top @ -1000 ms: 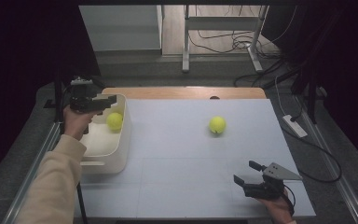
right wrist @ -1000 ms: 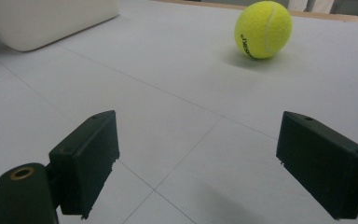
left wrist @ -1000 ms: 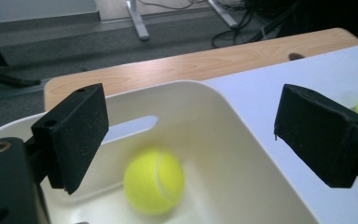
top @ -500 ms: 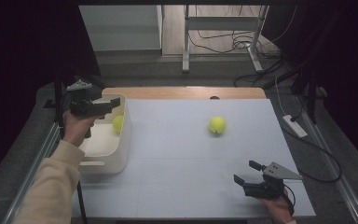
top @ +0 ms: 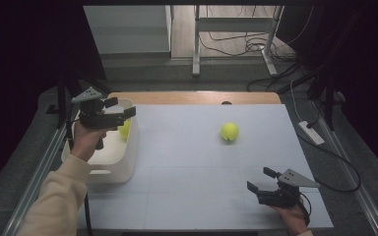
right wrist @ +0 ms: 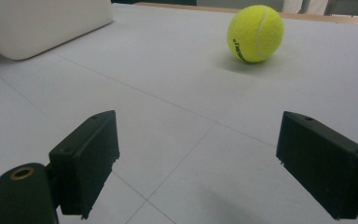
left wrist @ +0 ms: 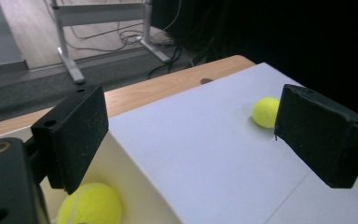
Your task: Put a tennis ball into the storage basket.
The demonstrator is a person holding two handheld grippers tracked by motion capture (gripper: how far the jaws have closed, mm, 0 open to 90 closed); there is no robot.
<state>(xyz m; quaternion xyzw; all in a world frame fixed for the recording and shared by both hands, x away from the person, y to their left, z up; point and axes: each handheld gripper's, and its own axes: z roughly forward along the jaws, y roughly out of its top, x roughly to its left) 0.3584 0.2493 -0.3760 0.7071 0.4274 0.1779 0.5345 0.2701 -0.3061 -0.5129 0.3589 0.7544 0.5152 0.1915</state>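
yellow tennis balls are numbering two. one ball in the bin [top: 124, 129] is lying inside the white bin [top: 109, 169] at the table's left edge, against its right-hand wall, showing in the left gripper view low between bin wall and jaw. the other, the ball on the mat [top: 230, 131], is sitting loose on the open surface toward the far right, well apart from both grippers. bins are numbering one; grippers two.

left gripper [top: 126, 113] is hovering above the bin's far end with its jaws standing wide and released, nothing between them. right gripper [top: 260, 179] is resting low at the near right of the table, jaws likewise spread and released, gripping nothing; the ball on the mat is lying ahead of it, untouched.

pale grey mat [top: 192, 187] is covering most of the wooden table [top: 192, 97], whose bare edge is showing along the far side. beyond it a grey floor is carrying cables and a metal stand's legs; the surroundings are lying in darkness.

against the earlier frames: the left gripper is sitting higher and farther toward the right, so the ball in the bin is now partly hidden behind it. the right gripper and both balls are holding their positions.
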